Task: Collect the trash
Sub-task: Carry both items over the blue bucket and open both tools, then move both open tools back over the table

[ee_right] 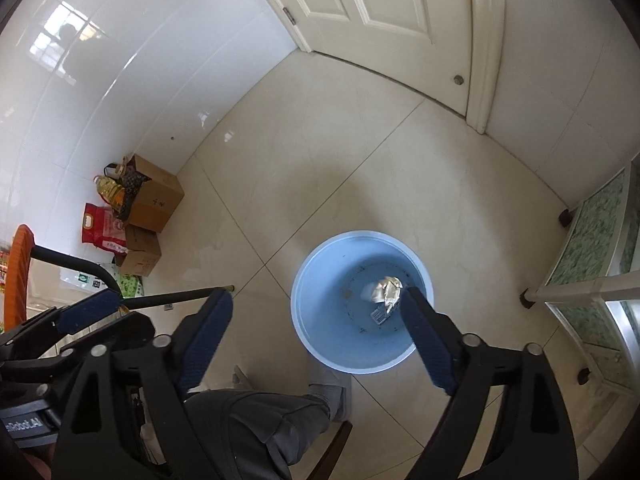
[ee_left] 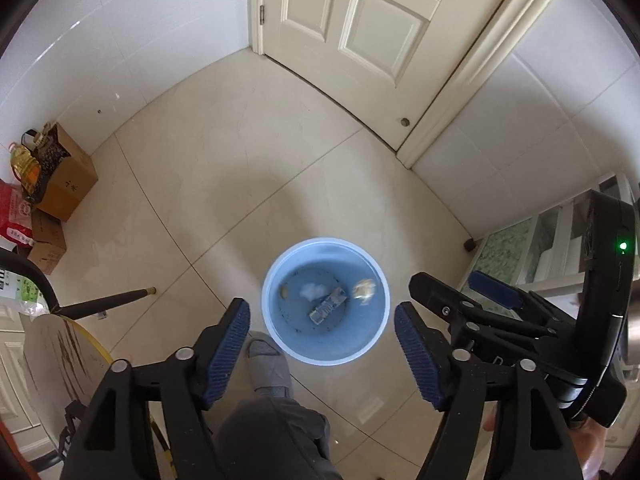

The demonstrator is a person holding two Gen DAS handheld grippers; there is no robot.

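A light blue trash bin (ee_left: 276, 344) stands on the tiled floor below both grippers; it also shows in the right wrist view (ee_right: 320, 336). Inside lie a flat printed wrapper (ee_left: 328, 305), a white tissue wad (ee_left: 313, 290), a small brown scrap (ee_left: 284, 291) and a crumpled foil-like wad (ee_left: 364, 289), which appears blurred in the right wrist view (ee_right: 386, 289). My left gripper (ee_left: 322, 314) is open and empty above the bin. My right gripper (ee_right: 316, 304) is open and empty, also over the bin; it shows in the left wrist view (ee_left: 452, 292).
A person's leg and grey slipper (ee_left: 268, 364) stand beside the bin. Cardboard boxes (ee_left: 66, 184), an oil bottle (ee_left: 26, 162) and a red bag sit at the left wall. A round table edge (ee_left: 64, 344), a black pole (ee_left: 104, 302), a glass-fronted cabinet (ee_right: 592, 264) and a closed door (ee_left: 352, 24) surround the floor.
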